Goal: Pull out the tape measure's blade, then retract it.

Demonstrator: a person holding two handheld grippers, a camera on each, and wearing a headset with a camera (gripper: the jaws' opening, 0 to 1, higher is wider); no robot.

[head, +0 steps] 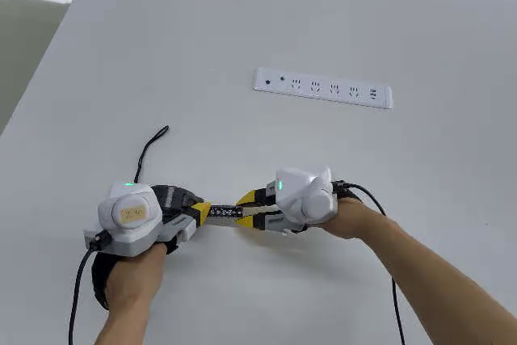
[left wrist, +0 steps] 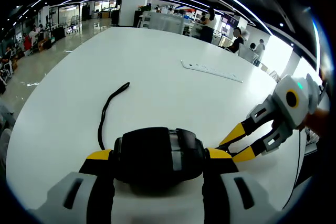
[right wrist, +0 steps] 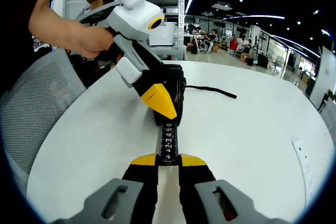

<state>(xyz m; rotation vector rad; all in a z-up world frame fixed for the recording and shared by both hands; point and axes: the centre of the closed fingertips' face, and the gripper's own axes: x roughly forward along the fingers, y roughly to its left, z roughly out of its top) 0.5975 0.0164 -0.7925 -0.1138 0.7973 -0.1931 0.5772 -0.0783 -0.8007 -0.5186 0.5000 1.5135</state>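
My left gripper (head: pixel 194 212) is shut on the black tape measure case (left wrist: pixel 157 153), which sits between its yellow-tipped jaws near the table's front edge. A short length of the blade (right wrist: pixel 167 141), printed with numbers, runs from the case (right wrist: pixel 170 90) to my right gripper (right wrist: pixel 168 159). That right gripper (head: pixel 245 212) is shut on the blade's end (head: pixel 223 212). In the left gripper view the right gripper (left wrist: pixel 231 148) comes in from the right. The case's black wrist strap (head: pixel 150 149) trails away across the white table (head: pixel 242 30).
A white power strip (head: pixel 323 87) lies flat on the table beyond the grippers. Cables (head: pixel 380 224) run back from both grippers toward the person's arms. A mesh office chair (right wrist: pixel 37 108) stands beside the table's edge in the right gripper view.
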